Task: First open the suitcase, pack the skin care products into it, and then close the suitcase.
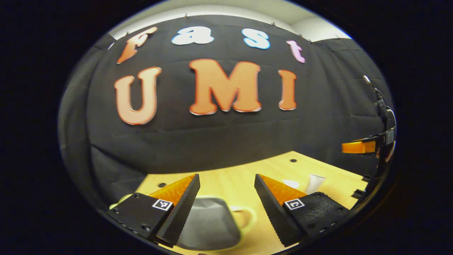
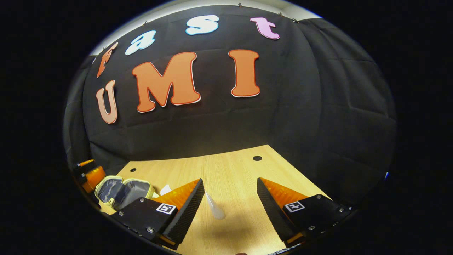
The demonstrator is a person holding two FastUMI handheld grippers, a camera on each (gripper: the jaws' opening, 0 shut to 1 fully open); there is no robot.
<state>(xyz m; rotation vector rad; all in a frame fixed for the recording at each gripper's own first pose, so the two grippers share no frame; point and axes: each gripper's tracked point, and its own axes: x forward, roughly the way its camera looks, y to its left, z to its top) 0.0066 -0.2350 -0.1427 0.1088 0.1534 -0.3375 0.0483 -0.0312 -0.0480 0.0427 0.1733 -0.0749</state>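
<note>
The suitcase (image 1: 208, 223) lies open on the counter (image 1: 230, 180) under the spread, empty left claw (image 1: 227, 198). In the right gripper view, the right claw (image 2: 230, 202) gapes above a white tube (image 2: 214, 207), unpacked; packing and closing remain.

The worktop (image 2: 230, 177) is pale wood with a fine straight grain and a smooth, faintly shiny finish, and the booth wall (image 2: 300, 106) behind it is matt cloth lying in soft creases. The suitcase (image 2: 122, 191) lies open, its rim smooth like plastic and its grey lining a dull fabric, while the white tube (image 2: 214, 209) beside it looks like smooth plastic. On the right hand-held gripper (image 2: 230, 205) the fingers' (image 2: 189, 209) inner faces are finely ribbed and matt.
</note>
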